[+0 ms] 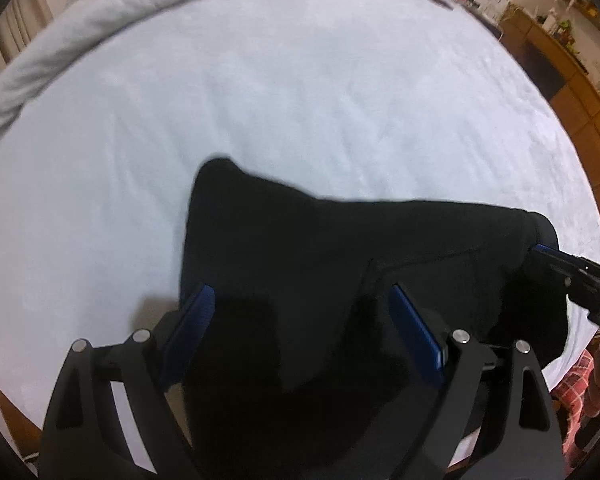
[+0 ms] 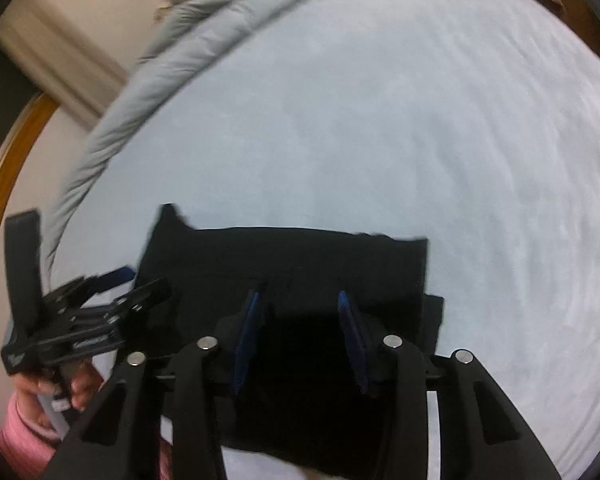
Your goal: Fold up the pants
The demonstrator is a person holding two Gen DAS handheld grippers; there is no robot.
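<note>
Black pants [image 1: 320, 240] lie folded into a compact stack on the white bed sheet [image 1: 260, 80], near its front edge. They also show in the right wrist view [image 2: 292, 264]. My left gripper [image 1: 300, 296] is open, its blue pads spread over the near part of the pants, holding nothing. It shows at the left of the right wrist view [image 2: 140, 280]. My right gripper [image 2: 298, 300] is open above the pants' near edge, empty. Its tip shows at the right of the left wrist view [image 1: 548, 252], beside the stack's right end.
A rolled grey duvet [image 1: 80, 40] lies along the far left side of the bed, also in the right wrist view [image 2: 148, 80]. Wooden furniture [image 1: 560, 60] stands at the right. The bed's wooden frame [image 2: 4, 168] curves at left.
</note>
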